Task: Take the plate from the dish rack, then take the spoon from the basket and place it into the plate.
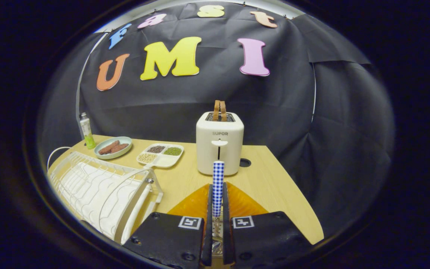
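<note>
**Spoon pinched upright above an amber plate, with a risk of slipping or missing**

While only the gripper view is given, it carries the whole scene. At the bottom, the hand-held gripper (217,224) has its two fingers drawn close together, pinching the blue-and-white checked handle of a spoon (218,186). The handle stands upright between the fingers and rises past their tips; a glint of metal, probably the bowl, hangs low between them.

Directly under and just ahead of the fingers lies a translucent amber plate with a ribbed surface (194,205), resting on the pale wooden table (274,186). To the left stands a white wire dish rack (99,190), with no plate in it. Beyond the plate sits a cream-coloured toaster holding two slices of bread (219,147).

Judging from this, the grip is narrow and on a smooth, round handle, so the spoon could twist or slide. Released from too high, it might bounce off the plate. Whether the bowl already touches the plate cannot be told.
</note>
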`<act>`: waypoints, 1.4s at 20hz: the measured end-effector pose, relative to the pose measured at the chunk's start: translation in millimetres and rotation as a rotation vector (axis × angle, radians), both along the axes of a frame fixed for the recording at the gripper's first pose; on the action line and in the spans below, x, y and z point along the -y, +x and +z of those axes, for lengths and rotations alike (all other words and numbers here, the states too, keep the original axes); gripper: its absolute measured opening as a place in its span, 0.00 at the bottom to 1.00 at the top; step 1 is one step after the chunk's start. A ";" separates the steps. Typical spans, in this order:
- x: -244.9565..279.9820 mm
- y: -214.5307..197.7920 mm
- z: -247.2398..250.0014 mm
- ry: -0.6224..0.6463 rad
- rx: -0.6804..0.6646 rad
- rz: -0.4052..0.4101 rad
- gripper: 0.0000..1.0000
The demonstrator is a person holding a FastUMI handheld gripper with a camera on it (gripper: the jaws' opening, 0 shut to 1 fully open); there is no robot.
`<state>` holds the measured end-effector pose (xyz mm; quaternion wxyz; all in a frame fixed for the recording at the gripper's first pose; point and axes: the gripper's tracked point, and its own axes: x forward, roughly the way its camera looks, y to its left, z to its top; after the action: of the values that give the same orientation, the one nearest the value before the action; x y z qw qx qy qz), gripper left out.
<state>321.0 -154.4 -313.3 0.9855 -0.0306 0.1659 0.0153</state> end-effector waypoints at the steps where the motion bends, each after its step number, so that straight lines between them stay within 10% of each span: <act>1: 0.1 -2.8 4.2 0.007 0.008 0.003 0.16; 28: -47.8 -186.4 151.6 -0.022 0.288 -0.143 0.15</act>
<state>134.7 -106.6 -161.7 0.9973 -0.0312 0.0247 -0.0613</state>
